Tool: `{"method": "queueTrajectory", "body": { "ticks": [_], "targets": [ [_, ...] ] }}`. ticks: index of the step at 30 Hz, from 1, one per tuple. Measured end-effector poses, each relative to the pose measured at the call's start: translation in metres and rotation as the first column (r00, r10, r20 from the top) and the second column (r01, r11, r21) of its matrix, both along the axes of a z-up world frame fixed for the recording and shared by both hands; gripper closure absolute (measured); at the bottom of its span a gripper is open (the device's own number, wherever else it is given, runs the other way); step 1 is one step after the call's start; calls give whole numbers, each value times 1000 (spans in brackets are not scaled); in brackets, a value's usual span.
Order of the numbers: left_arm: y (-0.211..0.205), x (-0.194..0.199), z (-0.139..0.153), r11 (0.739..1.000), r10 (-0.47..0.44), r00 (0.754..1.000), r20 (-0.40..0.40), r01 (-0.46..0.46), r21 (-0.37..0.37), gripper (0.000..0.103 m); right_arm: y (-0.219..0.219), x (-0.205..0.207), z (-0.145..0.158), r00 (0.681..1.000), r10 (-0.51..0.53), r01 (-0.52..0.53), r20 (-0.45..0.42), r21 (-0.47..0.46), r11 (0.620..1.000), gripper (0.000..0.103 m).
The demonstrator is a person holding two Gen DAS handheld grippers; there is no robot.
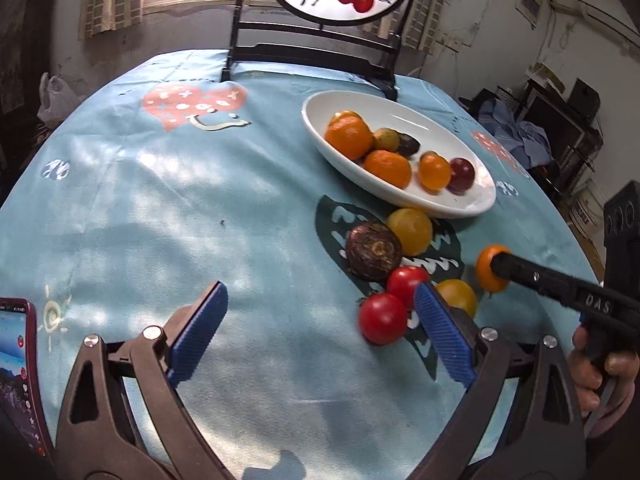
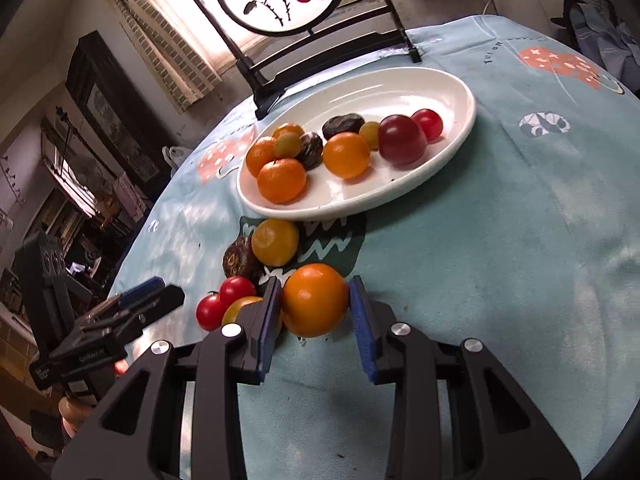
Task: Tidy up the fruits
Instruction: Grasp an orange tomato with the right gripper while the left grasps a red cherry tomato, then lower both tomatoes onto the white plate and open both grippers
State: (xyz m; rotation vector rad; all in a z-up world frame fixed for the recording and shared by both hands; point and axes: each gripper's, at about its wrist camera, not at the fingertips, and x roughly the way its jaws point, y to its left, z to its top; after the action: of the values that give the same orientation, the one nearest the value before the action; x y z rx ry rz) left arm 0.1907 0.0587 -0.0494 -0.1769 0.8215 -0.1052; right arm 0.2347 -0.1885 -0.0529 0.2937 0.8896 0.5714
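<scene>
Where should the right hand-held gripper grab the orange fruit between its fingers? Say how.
Grip the orange fruit across its widest middle, coming in level from the near side along the cloth. It is round and smooth, so off-centre pads would slip. The right hand-held gripper already brackets it, with a gap at the right pad.

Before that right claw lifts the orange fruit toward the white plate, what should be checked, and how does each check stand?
1. Orange fruit sits between the right gripper pads: ok.
2. Both pads touching it: cannot tell.
3. White plate has bare room: ok.
4. Left gripper is open, holding nothing: ok.
5. Red tomatoes close beside the left-hand pad: not ok.
</scene>
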Motion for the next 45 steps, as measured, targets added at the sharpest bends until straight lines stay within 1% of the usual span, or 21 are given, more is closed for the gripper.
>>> {"method": "queueTrajectory", "body": {
  "ticks": [2, 3, 4, 5, 6, 7, 10, 13, 16, 20, 23, 26, 27, 28, 31, 33, 36, 39, 42, 45],
  "targets": [
    [-15, -1, -2, 997, -49, 999, 1, 49, 56, 8, -2, 2, -2, 1000, -13, 13, -16, 5, 1000, 68],
    [-21, -1, -3, 994, -69, 998, 0, 68, 86, 12, -3, 3, -3, 1000, -14, 14, -25, 6, 1000, 68],
    [-25, -1, -3, 992, -87, 996, -3, 87, 96, 16, -3, 4, -4, 999, -13, 13, -33, 6, 1000, 68],
    [-26, -1, -3, 991, -98, 995, -4, 98, 94, 17, -3, 4, -4, 999, -13, 13, -38, 7, 1000, 68],
    [-25, 0, -4, 991, -99, 995, -9, 99, 85, 22, -4, 5, -4, 999, -15, 15, -39, 7, 1000, 68],
    [-23, 2, -6, 993, -97, 995, -20, 98, 71, 30, -4, 5, -3, 999, -17, 17, -38, 6, 1000, 68],
    [-16, 7, -12, 994, -108, 992, -57, 109, 17, 42, -5, 6, -4, 999, -18, 18, -45, 6, 1000, 68],
    [-22, 7, -14, 988, -152, 986, -67, 153, 22, 47, -6, 7, -5, 998, -20, 21, -55, 9, 1000, 68],
    [-30, 10, -18, 982, -187, 978, -92, 190, 23, 48, -6, 6, -5, 998, -16, 16, -57, 11, 1000, 68],
    [-39, 13, -19, 974, -202, 974, -98, 210, 83, 49, -5, 5, -3, 999, -6, 7, -47, 11, 1000, 68],
    [-42, 14, -19, 972, -202, 975, -97, 212, 106, 51, -5, 5, -2, 999, -7, 7, -43, 11, 1000, 68],
    [-41, 15, -18, 972, -193, 976, -96, 204, 120, 58, -6, 4, -2, 999, -6, 7, -44, 12, 1000, 68],
    [-41, 14, -18, 971, -198, 976, -95, 208, 118, 63, -6, 4, -2, 999, -6, 7, -44, 12, 1000, 68],
    [-43, 14, -18, 969, -212, 973, -95, 221, 109, 71, -6, 4, -2, 999, -6, 7, -45, 12, 1000, 68],
    [-49, 12, -17, 962, -220, 971, -96, 232, 141, 72, -6, 4, -3, 999, -9, 9, -46, 10, 1000, 68],
    [-49, 12, -17, 962, -221, 971, -96, 233, 142, 72, -7, 4, -3, 999, -10, 10, -46, 9, 1000, 68],
    [-45, 12, -15, 969, -203, 975, -88, 213, 124, 73, -7, 4, -2, 999, -11, 12, -39, 8, 1000, 68],
    [-38, 10, -7, 977, -189, 980, -61, 194, 86, 73, -7, 2, 0, 1000, -17, 17, -22, 4, 1000, 68],
    [-32, 15, 7, 983, -174, 985, -19, 175, 50, 73, -6, 0, 6, 1000, -22, 22, 19, 14, 1000, 68],
    [-30, 30, 24, 988, -150, 989, 19, 149, 25, 73, -3, 3, 16, 997, -17, 16, 75, 5, 1000, 68]
  ]
}}
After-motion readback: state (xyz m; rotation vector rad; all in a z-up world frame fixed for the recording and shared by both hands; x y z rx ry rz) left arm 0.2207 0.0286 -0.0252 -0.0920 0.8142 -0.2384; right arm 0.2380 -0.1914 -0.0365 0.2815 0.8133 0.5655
